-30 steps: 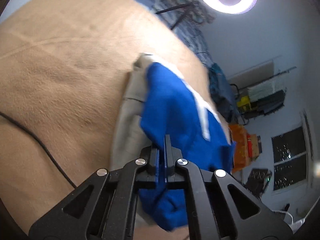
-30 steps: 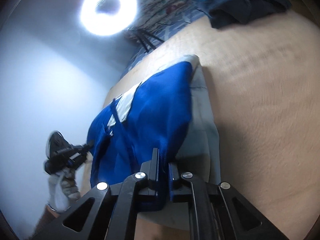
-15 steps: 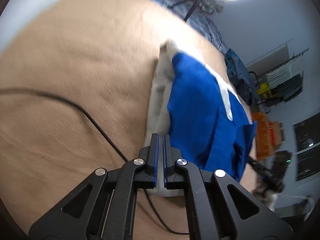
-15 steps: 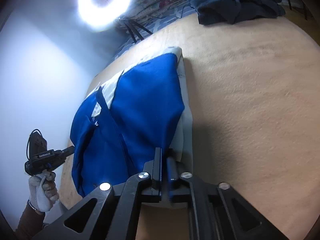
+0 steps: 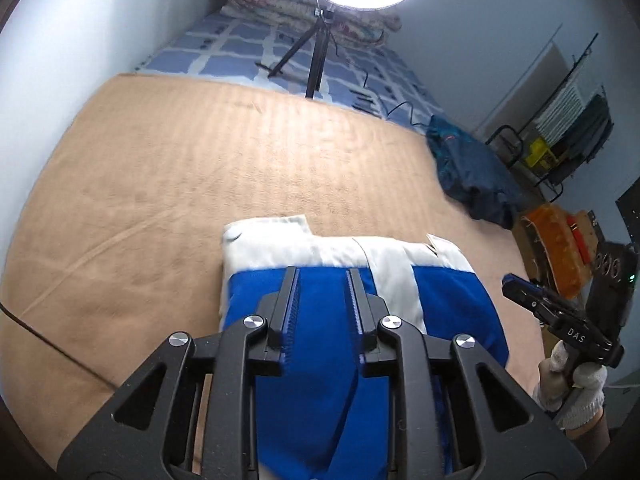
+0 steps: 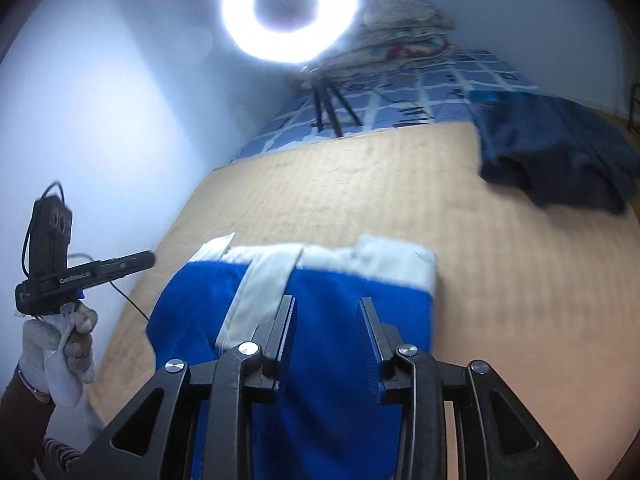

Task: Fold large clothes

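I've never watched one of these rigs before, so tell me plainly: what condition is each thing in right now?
Left gripper: open, empty, above the garment.
Right gripper: open, empty.
Blue and white garment: folded, flat on the tan blanket.
Dark clothes: crumpled heap.
Ring light: on.

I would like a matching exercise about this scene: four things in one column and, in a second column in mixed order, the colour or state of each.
Things
1. folded garment
2. left gripper
3. blanket
4. crumpled garment

Descriptions
A. tan, spread flat
B. blue with white bands
C. dark, at the blanket's far edge
D. open, holding nothing

Pairs: 1-B, 2-D, 3-A, 4-C
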{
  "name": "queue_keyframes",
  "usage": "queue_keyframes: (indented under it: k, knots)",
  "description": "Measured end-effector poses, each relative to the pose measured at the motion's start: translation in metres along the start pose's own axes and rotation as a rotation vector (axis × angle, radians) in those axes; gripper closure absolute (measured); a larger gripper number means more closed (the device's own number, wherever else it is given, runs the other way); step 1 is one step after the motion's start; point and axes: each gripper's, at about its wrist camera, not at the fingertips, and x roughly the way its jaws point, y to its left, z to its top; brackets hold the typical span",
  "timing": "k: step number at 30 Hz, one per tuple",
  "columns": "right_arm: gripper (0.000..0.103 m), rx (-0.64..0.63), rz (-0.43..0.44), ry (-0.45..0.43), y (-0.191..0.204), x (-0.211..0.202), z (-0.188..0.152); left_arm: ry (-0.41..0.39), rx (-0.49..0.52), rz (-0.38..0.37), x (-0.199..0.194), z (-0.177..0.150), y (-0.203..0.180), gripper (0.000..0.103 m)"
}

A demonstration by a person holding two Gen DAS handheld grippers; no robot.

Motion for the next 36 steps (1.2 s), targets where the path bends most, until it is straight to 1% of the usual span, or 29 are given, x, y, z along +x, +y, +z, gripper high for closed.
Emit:
queue_keyframes:
  k: [2, 3, 6, 7, 8, 9, 10, 11, 12, 14, 15, 16, 17, 18, 19, 20, 21, 23, 24, 27, 29, 30, 32, 33, 34, 35, 36]
  knots:
    - [0.07, -0.022, 0.009, 0.021, 0.004, 0.016, 0.01, 0.031, 0.012, 0.023, 0.017, -0.003, 0.001, 0.082]
    - [0.07, -0.031, 0.02, 0.04, 0.005, 0.028, 0.015, 0.058, 0.022, 0.042, 0.027, -0.007, 0.003, 0.082]
    - [0.07, -0.072, 0.03, 0.112, 0.008, 0.062, 0.013, 0.126, 0.041, 0.094, 0.051, -0.035, 0.022, 0.082]
    - [0.071, -0.081, 0.032, 0.141, 0.009, 0.069, 0.009, 0.145, 0.038, 0.098, 0.06, -0.044, 0.031, 0.082]
    - [0.073, -0.087, 0.027, 0.179, 0.006, 0.082, 0.002, 0.143, 0.034, 0.083, 0.067, -0.053, 0.041, 0.082]
    - [0.081, -0.084, 0.013, 0.207, 0.002, 0.093, -0.006, 0.119, 0.038, 0.059, 0.069, -0.059, 0.047, 0.083]
    - [0.085, -0.074, 0.006, 0.228, -0.003, 0.103, -0.013, 0.111, 0.043, 0.053, 0.068, -0.06, 0.048, 0.083]
    - [0.086, -0.057, 0.001, 0.249, -0.008, 0.113, -0.02, 0.118, 0.042, 0.052, 0.067, -0.057, 0.047, 0.083]
    - [0.086, -0.051, 0.005, 0.239, -0.011, 0.114, -0.022, 0.128, 0.037, 0.048, 0.066, -0.054, 0.047, 0.083]
    - [0.086, -0.031, 0.009, 0.233, -0.011, 0.106, -0.018, 0.13, 0.028, 0.036, 0.055, -0.047, 0.047, 0.082]
    - [0.085, -0.031, -0.001, 0.224, -0.01, 0.096, -0.016, 0.115, 0.029, 0.037, 0.045, -0.044, 0.045, 0.08]
    - [0.08, -0.041, -0.011, 0.207, -0.008, 0.085, -0.015, 0.098, 0.038, 0.04, 0.036, -0.042, 0.043, 0.075]
    - [0.08, -0.063, -0.019, 0.175, -0.005, 0.069, -0.015, 0.077, 0.055, 0.037, 0.025, -0.041, 0.039, 0.066]
    - [0.08, -0.088, -0.015, 0.142, 0.0, 0.05, -0.017, 0.047, 0.079, 0.03, 0.011, -0.041, 0.034, 0.06]
    - [0.08, -0.106, 0.001, 0.117, 0.004, 0.036, -0.02, 0.025, 0.094, 0.027, 0.003, -0.042, 0.031, 0.045]
    - [0.08, -0.127, 0.039, 0.087, 0.01, 0.018, -0.025, 0.001, 0.106, 0.03, -0.007, -0.043, 0.028, 0.036]
    - [0.08, -0.14, 0.085, 0.063, 0.017, 0.003, -0.031, -0.016, 0.107, 0.031, -0.014, -0.045, 0.026, 0.036]
    - [0.08, -0.162, 0.162, 0.046, 0.029, -0.014, -0.047, -0.016, 0.106, 0.007, -0.017, -0.049, 0.025, 0.036]
    - [0.08, -0.186, 0.169, 0.049, 0.036, -0.017, -0.056, -0.01, 0.11, 0.004, -0.016, -0.052, 0.023, 0.036]
    - [0.08, -0.243, 0.117, 0.065, 0.047, -0.005, -0.07, 0.008, 0.134, 0.023, -0.004, -0.058, 0.02, 0.036]
    - [0.081, -0.213, 0.064, 0.109, 0.038, 0.014, -0.073, 0.027, 0.133, 0.033, 0.005, -0.064, 0.019, 0.036]
    - [0.081, -0.195, 0.012, 0.125, 0.031, 0.025, -0.073, 0.043, 0.127, 0.038, 0.011, -0.068, 0.022, 0.036]
    - [0.088, -0.153, -0.068, 0.171, 0.01, 0.041, -0.077, 0.055, 0.102, 0.06, 0.021, -0.074, 0.034, 0.035]
    - [0.088, -0.093, -0.03, 0.199, -0.002, 0.047, -0.081, 0.065, 0.091, 0.054, 0.028, -0.077, 0.041, 0.031]
    - [0.088, -0.037, 0.013, 0.209, -0.011, 0.048, -0.083, 0.07, 0.081, 0.048, 0.032, -0.08, 0.046, 0.022]
    - [0.088, -0.008, 0.033, 0.21, -0.016, 0.047, -0.085, 0.086, 0.05, 0.032, 0.036, -0.081, 0.054, 0.016]
    - [0.088, -0.007, 0.042, 0.215, -0.017, 0.045, -0.084, 0.105, 0.004, -0.003, 0.038, -0.08, 0.063, 0.016]
